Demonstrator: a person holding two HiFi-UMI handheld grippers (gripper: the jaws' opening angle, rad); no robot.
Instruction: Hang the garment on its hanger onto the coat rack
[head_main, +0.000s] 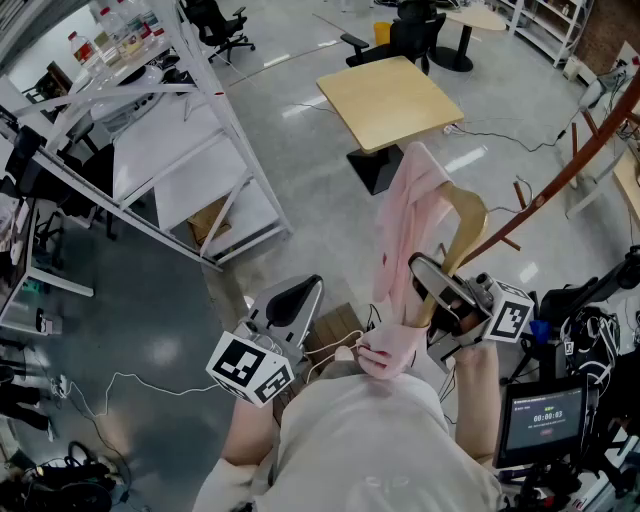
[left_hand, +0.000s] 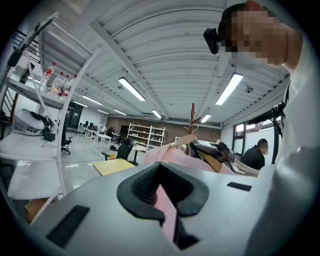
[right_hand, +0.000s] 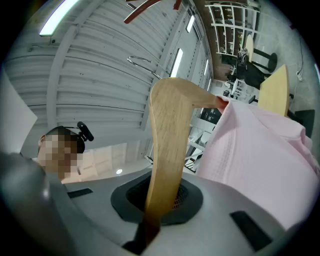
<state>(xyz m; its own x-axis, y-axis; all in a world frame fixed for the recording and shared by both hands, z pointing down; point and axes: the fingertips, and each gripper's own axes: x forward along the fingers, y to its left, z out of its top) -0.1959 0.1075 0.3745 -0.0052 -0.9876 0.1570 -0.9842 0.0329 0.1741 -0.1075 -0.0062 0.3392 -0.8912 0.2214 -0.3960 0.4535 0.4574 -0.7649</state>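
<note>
Head view: the right gripper (head_main: 455, 310) clamps one arm of the rigid wooden hanger (head_main: 462, 225). The light, limp pink garment (head_main: 405, 230) drapes at its 11 o'clock, and the coat rack (head_main: 570, 170) stands well apart at 2 o'clock. Left gripper view: the left gripper's (left_hand: 162, 200) jaws are closed on what appears to be a fold of garment (left_hand: 165, 205), soft cloth likely to slide off smooth wood. Right gripper view: the hanger (right_hand: 167, 150), the sounder hold, rises from the gripping jaws towards 12 o'clock, with the garment (right_hand: 255, 160) at 3 o'clock.

I count one garment (head_main: 405, 220), one hanger (right_hand: 167, 150), one coat rack (left_hand: 192, 119), two claws: left claw (left_hand: 163, 199), right claw (right_hand: 159, 202).
</note>
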